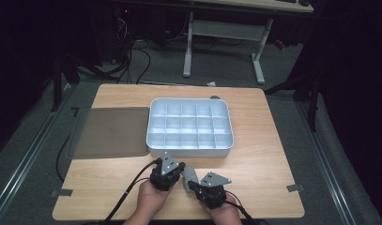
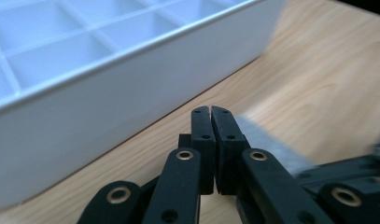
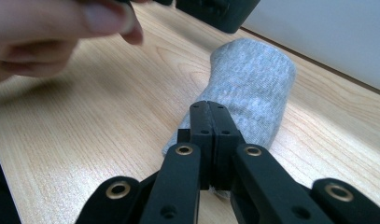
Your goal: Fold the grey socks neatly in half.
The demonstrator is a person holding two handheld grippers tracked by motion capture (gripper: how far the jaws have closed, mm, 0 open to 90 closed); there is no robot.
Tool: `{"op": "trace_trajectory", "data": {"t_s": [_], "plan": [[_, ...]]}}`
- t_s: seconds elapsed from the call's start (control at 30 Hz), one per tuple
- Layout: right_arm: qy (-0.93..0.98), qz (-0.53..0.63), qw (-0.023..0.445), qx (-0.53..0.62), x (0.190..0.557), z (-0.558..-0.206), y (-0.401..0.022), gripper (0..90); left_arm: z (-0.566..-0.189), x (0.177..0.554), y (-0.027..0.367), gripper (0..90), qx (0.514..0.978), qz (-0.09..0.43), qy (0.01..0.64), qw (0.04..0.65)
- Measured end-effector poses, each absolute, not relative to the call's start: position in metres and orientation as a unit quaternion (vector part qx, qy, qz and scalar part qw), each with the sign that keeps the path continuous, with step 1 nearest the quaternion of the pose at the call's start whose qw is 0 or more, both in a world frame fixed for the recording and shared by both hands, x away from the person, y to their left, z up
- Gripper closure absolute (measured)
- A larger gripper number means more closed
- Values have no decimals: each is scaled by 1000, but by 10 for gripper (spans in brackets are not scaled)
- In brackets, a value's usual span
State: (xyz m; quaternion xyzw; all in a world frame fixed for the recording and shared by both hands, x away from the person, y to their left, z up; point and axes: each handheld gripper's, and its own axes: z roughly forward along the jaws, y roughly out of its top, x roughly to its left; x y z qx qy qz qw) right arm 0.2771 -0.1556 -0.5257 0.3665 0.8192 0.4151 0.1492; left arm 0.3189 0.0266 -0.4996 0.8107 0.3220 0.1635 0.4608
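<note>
Both hands are resting low at the table's six o'clock edge, the left gripper and right gripper both angling toward twelve with jaws pressed together, empty. A rolled grey sock is lying between them, just ahead of the right gripper's tips. The white compartment tray is sitting close at twelve, leaving only a narrow strip of wood, while bare tabletop is opening toward three.
</note>
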Motion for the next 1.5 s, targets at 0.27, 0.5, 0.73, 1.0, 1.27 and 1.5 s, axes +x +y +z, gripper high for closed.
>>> {"op": "trace_trajectory", "data": {"t_s": [0.27, 0.5, 0.73, 1.0, 1.27, 1.5], "plan": [[817, 419, 149, 366, 277, -526, -156, 900, -520, 327, 23, 900, 815, 120, 332, 459], [804, 433, 133, 385, 275, -512, -163, 735, -519, 324, 24, 887, 812, 127, 336, 460], [787, 422, 127, 433, 287, -505, -177, 583, -519, 320, 25, 882, 811, 128, 334, 462], [785, 396, 67, 472, 301, -518, -169, 414, -521, 318, 28, 878, 809, 128, 333, 468], [790, 385, 39, 475, 308, -522, -166, 419, -521, 318, 31, 859, 810, 125, 329, 469], [793, 387, 20, 470, 310, -522, -169, 459, -502, 307, 54, 660, 805, 151, 328, 470]]}}
